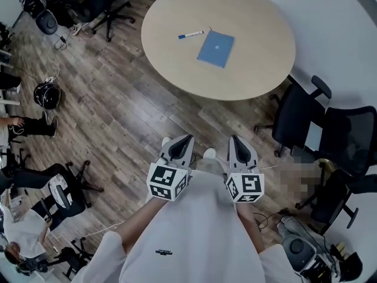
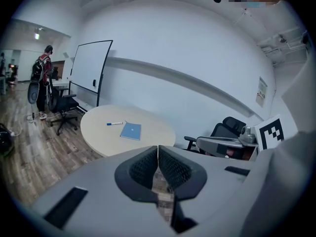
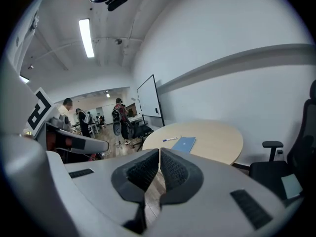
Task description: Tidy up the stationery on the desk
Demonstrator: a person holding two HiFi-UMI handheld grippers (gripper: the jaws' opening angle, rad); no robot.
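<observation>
Person is holding left claw point(image 1: 182, 141) and right claw point(image 1: 235, 141) clenched and empty, since both are hanging well short of the far round table point(image 1: 259, 52). Blue notebook point(image 1: 215, 48) and marker point(image 1: 191, 35) are lying there, near each other, likely awaiting pickup.

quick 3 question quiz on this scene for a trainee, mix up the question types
1. True or false: the blue notebook lies on the round table.
2. The marker pen lies: A) on the notebook B) beside it on the table C) in a gripper.
3. Fill in: the jaws of the left gripper and right gripper are ___.
Key: 1 true; 2 B; 3 shut, holding nothing.
</observation>
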